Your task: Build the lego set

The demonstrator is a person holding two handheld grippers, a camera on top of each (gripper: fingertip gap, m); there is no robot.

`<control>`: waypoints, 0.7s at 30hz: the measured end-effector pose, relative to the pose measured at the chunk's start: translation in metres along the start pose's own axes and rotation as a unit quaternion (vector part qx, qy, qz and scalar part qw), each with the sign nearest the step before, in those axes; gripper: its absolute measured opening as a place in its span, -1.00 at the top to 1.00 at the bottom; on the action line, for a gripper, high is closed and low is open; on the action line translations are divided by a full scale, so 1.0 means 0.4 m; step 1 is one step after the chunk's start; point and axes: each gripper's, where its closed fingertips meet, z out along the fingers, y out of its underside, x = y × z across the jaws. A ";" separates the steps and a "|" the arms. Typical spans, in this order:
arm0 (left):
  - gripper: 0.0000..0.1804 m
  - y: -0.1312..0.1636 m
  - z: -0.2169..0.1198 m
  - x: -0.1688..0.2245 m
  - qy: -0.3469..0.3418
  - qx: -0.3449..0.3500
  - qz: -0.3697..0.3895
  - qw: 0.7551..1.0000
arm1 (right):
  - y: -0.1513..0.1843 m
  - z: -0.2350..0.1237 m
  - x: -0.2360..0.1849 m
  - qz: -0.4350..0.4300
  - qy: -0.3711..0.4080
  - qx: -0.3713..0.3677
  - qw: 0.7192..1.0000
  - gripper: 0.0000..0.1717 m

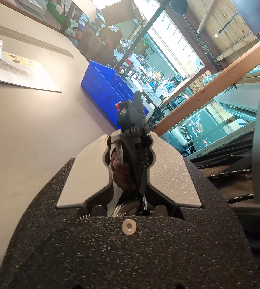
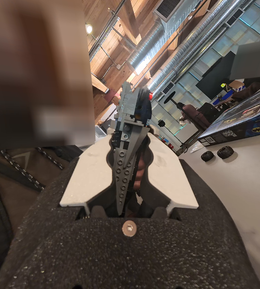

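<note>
My left tongs (image 1: 130,137) were clamped on the grey brick model (image 1: 132,125) at frame centre, both pale fingers (image 1: 170,168) pressed against its sides. The model ran lengthwise up the slot between them, and its dark top with a red stud poked out past the tips. A hand (image 1: 120,168) showed through the gap beneath the model.

My right tongs (image 2: 130,137) gripped the same grey brick model (image 2: 126,125) from the other side, fingers (image 2: 88,172) tight on it. A studded grey wedge plate lay down the middle of the slot, with a dark blue piece and a red stud at the top end.

In the left view, past the tips, a blue bin (image 1: 105,87) sat on the pale table (image 1: 32,125), centre frame. An open instruction booklet (image 1: 21,73) lay at upper left.

In the right view, two black tyres (image 2: 217,154) sat side by side on the table at centre right. A dark printed box (image 2: 239,125) lay just beyond them. Dark clothing with patterned cords (image 2: 24,172) filled the lower left. Wood ceiling beams and silver ducts (image 2: 157,51) ran across the top of the frame.
</note>
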 end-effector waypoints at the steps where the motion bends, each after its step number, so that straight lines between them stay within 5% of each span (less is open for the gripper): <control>1: 0.50 -0.001 0.001 0.003 0.001 0.001 0.006 1.000 | 0.001 0.000 -0.002 0.000 -0.002 0.000 1.000 0.60; 21: 0.60 -0.002 0.005 0.027 0.013 0.010 0.063 0.998 | 0.006 0.004 -0.016 0.002 -0.029 -0.002 1.000 0.60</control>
